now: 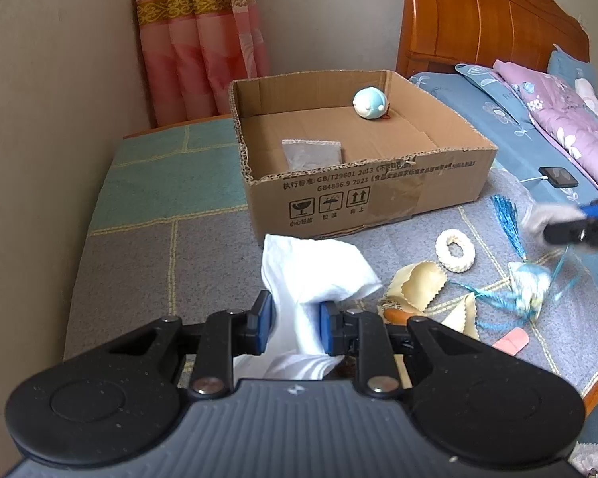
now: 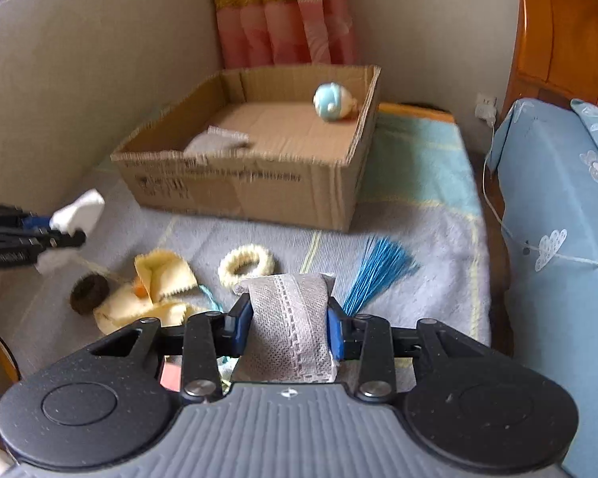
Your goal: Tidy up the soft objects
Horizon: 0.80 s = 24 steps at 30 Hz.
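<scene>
We see a grey-and-teal checked blanket (image 1: 147,247), one open cardboard box (image 1: 378,195) far; left gripper (image 1: 295,320) grasps white cloth (image 1: 311,271), right gripper (image 2: 287,328) clenches grey lace pouch (image 2: 289,318).

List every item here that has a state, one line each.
left hand-held gripper: shut on the white cloth
right hand-held gripper: shut on the grey lace pouch
cardboard box: open-topped, holding the blue plush ball and a grey bag
cream scrunchie: lying loose on the blanket
yellow cloth: crumpled on the blanket
phone: plugged into a cable
</scene>
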{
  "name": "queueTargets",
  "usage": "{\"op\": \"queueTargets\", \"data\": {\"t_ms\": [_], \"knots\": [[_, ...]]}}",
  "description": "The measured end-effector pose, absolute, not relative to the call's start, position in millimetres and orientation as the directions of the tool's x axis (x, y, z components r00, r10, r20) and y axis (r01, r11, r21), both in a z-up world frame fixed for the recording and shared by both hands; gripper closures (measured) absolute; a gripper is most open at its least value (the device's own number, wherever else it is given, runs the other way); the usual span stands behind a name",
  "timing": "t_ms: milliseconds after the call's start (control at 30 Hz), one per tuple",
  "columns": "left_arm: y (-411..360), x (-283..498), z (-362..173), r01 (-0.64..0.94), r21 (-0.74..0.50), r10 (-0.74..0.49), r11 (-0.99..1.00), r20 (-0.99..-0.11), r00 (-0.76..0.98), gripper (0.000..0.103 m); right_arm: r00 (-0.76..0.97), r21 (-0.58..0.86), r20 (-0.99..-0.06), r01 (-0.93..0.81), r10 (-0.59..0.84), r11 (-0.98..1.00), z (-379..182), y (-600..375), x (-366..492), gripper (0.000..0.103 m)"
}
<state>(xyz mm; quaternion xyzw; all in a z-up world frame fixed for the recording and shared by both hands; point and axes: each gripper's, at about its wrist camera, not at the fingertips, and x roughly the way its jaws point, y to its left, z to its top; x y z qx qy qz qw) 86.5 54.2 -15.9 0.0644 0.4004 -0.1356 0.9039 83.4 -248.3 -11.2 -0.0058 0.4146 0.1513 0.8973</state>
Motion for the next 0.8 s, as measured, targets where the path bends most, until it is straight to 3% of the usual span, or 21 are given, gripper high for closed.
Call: {"op": "queueTargets", "data": {"t_ms": [267,500,633,800], "knots": [[53,82,-12,0.304,0.009,-0.201,0.953,-0.731,0.652,0.080,0.648,0.106,-0.705,-0.306,0.288,0.946,16,-252,86,0.061],[50,80,-15,0.313,0.012,-0.201,0.950,-0.742,0.639,0.080,0.533,0.161,-0.786,-0.313,0.313,0.936,-31,-244,84,0.060],[47,77,-15,0.322,0.018,-0.204,0.947,-0.742,0.639,0.080,0.479,0.250,-0.804,-0.266,0.353,0.931,-50,-257,90,0.052],[47,75,-14,0.324,0.009,-0.213,0.946,-0.737,0.642,0.080,0.501,0.321,-0.773,-0.220,0.389,0.921,-37,-278,98,0.043]]}}
